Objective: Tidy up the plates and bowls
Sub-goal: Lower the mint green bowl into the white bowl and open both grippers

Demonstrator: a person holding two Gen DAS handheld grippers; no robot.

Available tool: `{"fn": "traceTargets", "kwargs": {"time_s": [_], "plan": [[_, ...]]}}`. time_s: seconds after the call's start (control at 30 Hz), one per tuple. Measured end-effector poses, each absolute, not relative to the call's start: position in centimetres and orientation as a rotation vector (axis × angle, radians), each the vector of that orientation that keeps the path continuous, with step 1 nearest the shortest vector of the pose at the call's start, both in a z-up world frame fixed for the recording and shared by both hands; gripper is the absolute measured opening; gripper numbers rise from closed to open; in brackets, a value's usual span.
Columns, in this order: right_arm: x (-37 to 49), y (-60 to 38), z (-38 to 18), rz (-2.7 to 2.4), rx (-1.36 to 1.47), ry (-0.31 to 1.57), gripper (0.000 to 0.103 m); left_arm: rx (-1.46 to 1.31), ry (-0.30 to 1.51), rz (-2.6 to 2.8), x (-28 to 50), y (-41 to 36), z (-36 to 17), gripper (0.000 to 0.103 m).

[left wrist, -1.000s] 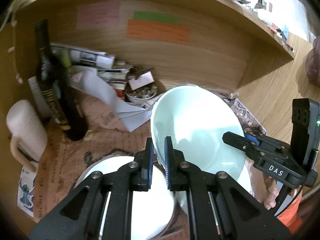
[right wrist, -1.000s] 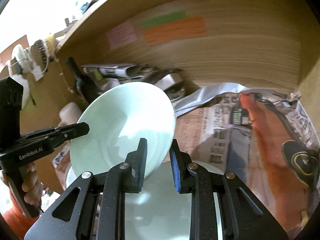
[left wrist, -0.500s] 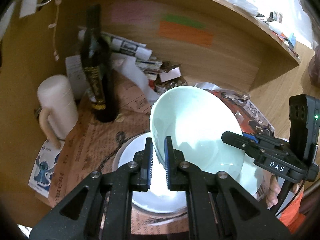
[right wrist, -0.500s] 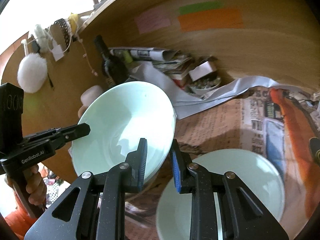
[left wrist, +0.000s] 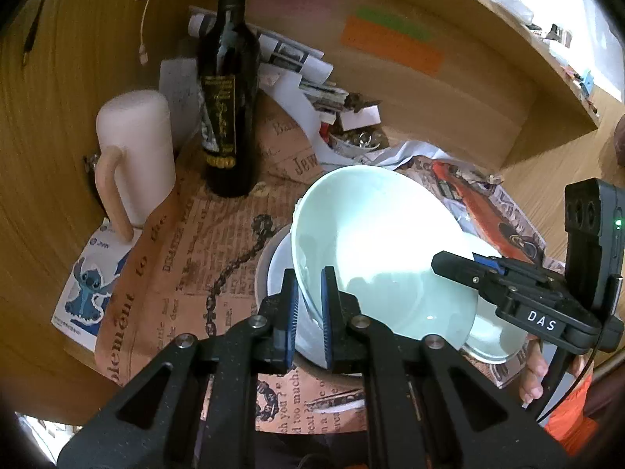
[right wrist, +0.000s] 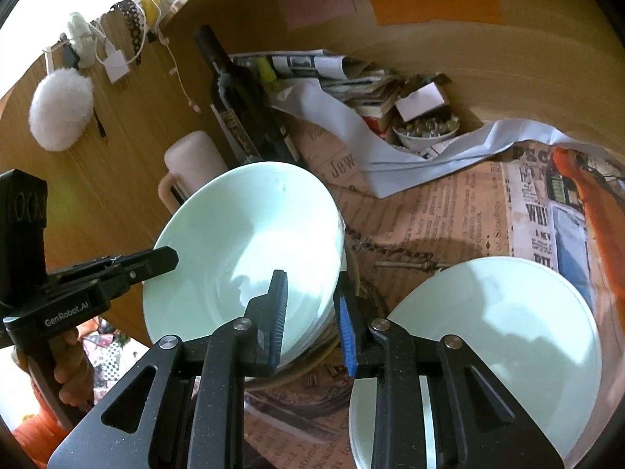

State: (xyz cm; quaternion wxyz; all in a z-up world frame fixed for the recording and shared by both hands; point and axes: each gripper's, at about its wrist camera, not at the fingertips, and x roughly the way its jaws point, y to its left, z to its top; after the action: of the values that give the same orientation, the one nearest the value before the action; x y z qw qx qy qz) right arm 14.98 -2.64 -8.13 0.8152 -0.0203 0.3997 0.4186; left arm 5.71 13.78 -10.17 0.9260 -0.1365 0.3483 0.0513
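Observation:
A pale green bowl (left wrist: 375, 250) is held tilted above the table by both grippers. My left gripper (left wrist: 309, 312) is shut on its near rim. My right gripper (right wrist: 312, 320) is shut on the opposite rim, and the bowl also shows in the right wrist view (right wrist: 250, 246). Under the bowl lies a white plate (left wrist: 279, 273) on the newspaper. A pale green plate (right wrist: 496, 336) lies to the right of it, partly hidden by my right gripper's fingers.
A dark wine bottle (left wrist: 226, 90) and a cream mug (left wrist: 134, 156) stand at the left against the wooden wall. Stacked papers (right wrist: 336, 74) and a small bowl of bits (right wrist: 425, 129) sit at the back. Newspaper (left wrist: 203, 250) covers the table.
Both grippers have carried the bowl back and to the left, away from the rear wall. The green plate is now off to the right, and the white plate is under the bowl.

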Motion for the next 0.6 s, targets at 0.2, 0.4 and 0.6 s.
{"fn": "traceTargets", "kwargs": {"time_s": [0.2,0.4,0.6], "plan": [[14.9,-2.3,-8.4,0.881,-0.063,0.852,0.023,-0.296,0.732,0.108,5.9,14.1,-11.0,0.009],[14.4,-1.8,-8.3,0.871,-0.104,0.828,0.023,-0.310,0.742,0.113,5.6,14.5,-11.5,0.009],[14.1,-1.2,-8.6,0.869,-0.145,0.821,0.023,-0.317,0.754,0.133,5.4,14.8,-11.9,0.009]]}}
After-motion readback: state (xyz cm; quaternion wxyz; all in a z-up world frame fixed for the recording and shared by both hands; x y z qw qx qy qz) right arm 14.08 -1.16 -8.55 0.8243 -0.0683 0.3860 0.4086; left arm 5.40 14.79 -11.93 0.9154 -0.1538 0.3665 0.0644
